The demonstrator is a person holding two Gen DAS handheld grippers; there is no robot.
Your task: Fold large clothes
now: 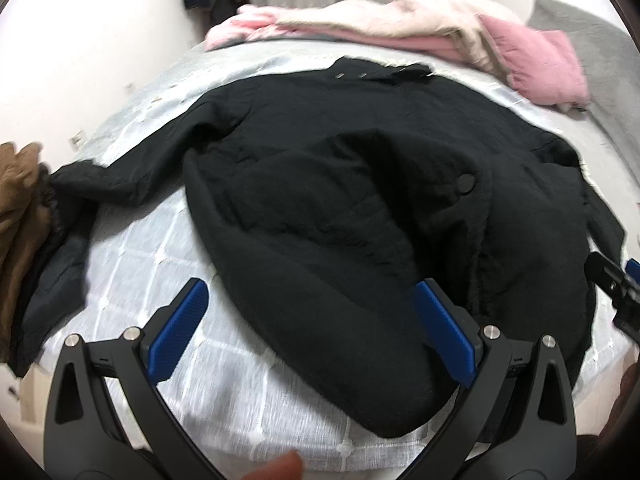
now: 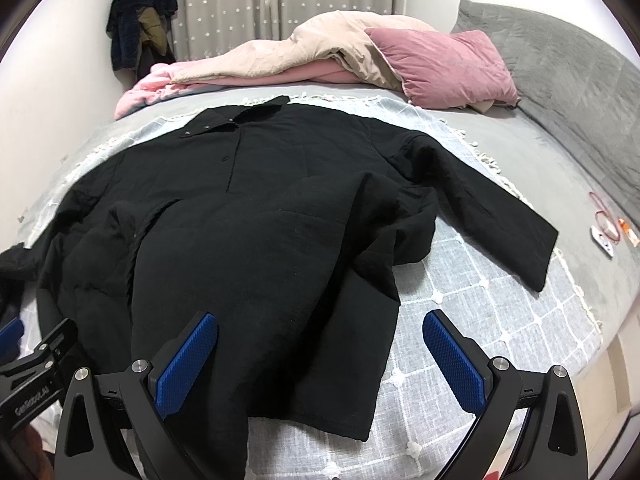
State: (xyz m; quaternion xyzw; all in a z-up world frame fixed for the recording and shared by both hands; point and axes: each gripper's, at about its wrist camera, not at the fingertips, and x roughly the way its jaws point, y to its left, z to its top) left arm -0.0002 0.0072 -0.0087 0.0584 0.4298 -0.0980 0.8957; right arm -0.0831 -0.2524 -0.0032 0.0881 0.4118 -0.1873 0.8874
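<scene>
I'm hovering both grippers, left (image 1: pixel 308 320) & right (image 2: pixel 320 354), jaws spread, empty, over black coat (image 2: pixel 260 220) lying near bed's (image 2: pixel 500 320) front edge. Risk: thick hem slipping, fold bunching.

Coat: black coat (image 1: pixel 340 200) is lying spread across the grey checked bedspread (image 1: pixel 224 392).
Left gripper (image 1: pixel 312 328): is hovering with blue pads (image 1: pixel 178 328) spread wide, gripping nothing.
Background: pink bedding (image 1: pixel 400 28) is lying heaped behind; brown garment (image 1: pixel 20 216) is lying at left.
</scene>
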